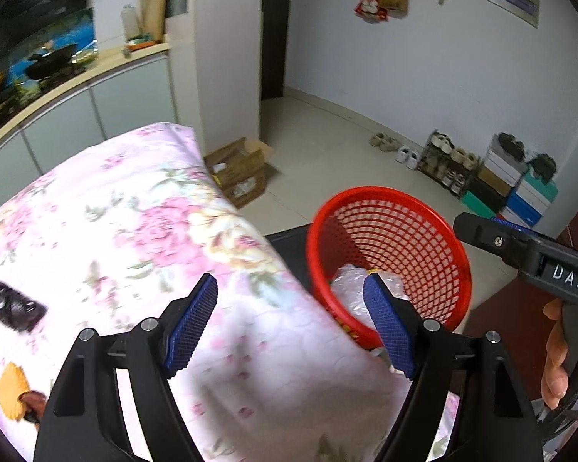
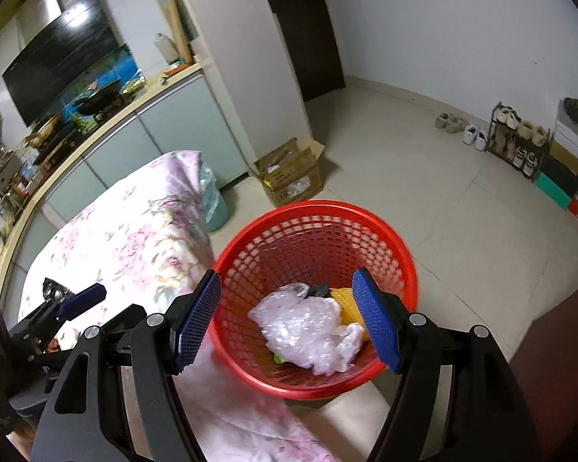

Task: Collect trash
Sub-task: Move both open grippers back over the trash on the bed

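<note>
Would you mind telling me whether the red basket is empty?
Not empty: the red basket holds crumpled clear plastic and a yellow piece.

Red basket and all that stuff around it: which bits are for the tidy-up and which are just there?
For the job: red basket, clear plastic wrap inside it, black wrapper, orange piece on the bed.

Just there: cardboard box, shoe rack, TV.

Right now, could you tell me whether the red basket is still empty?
No, the red basket already holds a crumpled clear plastic bag with a yellow piece beside it, seen plainly from the right wrist view.
</note>
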The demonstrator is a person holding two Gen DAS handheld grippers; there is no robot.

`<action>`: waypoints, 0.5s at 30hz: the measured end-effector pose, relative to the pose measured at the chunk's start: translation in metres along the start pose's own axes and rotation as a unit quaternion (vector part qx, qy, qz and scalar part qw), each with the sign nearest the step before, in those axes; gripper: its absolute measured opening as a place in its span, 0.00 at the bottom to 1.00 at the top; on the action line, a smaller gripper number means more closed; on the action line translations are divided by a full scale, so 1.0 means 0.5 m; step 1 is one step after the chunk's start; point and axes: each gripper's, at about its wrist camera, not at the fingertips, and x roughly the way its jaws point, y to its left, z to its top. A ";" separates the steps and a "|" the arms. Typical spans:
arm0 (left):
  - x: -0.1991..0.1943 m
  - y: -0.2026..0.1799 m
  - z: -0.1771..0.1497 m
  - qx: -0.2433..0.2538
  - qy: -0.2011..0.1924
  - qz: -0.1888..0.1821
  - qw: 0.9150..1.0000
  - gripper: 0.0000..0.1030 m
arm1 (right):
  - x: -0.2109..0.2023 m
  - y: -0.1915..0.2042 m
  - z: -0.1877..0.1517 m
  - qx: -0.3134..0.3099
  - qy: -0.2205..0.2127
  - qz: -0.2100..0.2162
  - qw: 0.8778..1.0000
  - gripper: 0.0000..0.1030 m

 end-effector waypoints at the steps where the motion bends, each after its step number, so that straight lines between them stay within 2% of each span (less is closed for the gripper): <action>1: -0.008 0.008 -0.004 -0.004 -0.002 0.005 1.000 0.73 | 0.000 0.011 -0.003 -0.004 0.000 0.006 1.000 0.66; 15: -0.097 0.151 -0.065 -0.066 -0.008 0.077 0.995 0.73 | 0.025 0.175 -0.036 -0.066 0.021 0.073 0.995 0.66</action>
